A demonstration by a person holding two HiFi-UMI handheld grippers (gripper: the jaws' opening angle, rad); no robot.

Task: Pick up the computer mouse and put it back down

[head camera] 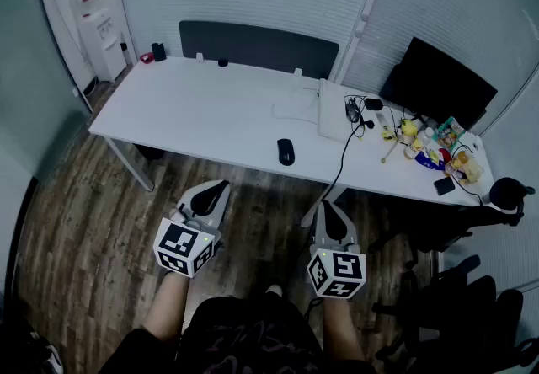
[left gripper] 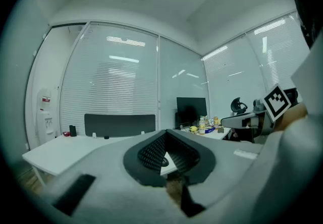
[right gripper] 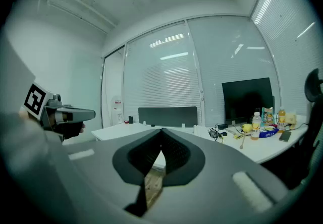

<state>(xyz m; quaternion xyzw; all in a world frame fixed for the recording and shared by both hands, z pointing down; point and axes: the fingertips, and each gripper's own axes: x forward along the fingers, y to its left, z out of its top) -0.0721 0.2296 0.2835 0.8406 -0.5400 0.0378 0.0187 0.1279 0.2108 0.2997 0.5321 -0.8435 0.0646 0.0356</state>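
Black and glossy, the computer mouse [head camera: 286,152] is seen in the head view by the near edge of the white desk [head camera: 194,111], well apart from the left gripper [head camera: 216,189] and right gripper [head camera: 328,207]. In the left gripper view, then the right, jaws are shown pressed together, empty. It is judged light, rigid and slippery; its flanks should be pinched.

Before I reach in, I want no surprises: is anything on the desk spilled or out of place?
Nothing looks spilled or damaged. The mouse lies flat near the desk's front edge. One oddity: a black cable hangs over that edge, right of it.
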